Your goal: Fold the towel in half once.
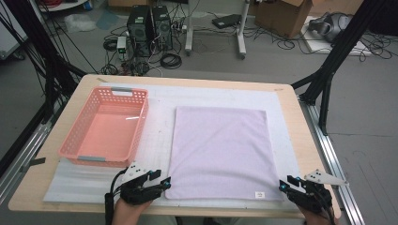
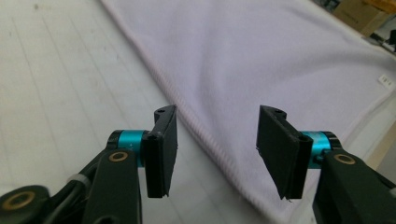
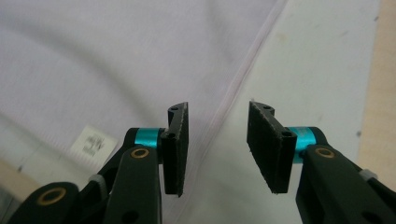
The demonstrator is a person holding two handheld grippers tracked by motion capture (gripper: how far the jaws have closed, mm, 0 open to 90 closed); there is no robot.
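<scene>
On the white-matted wooden table (image 1: 291, 101) we see a flat lilac cloth (image 1: 220, 150). Our left gripper (image 1: 165, 183) and right gripper (image 1: 283, 184) flank its near corners, jaws released, gripping nothing.

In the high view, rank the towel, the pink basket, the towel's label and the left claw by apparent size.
1. Towel, largest.
2. Basket.
3. Left claw, though nearer the camera, which inflates it.
4. Label, smallest.
</scene>
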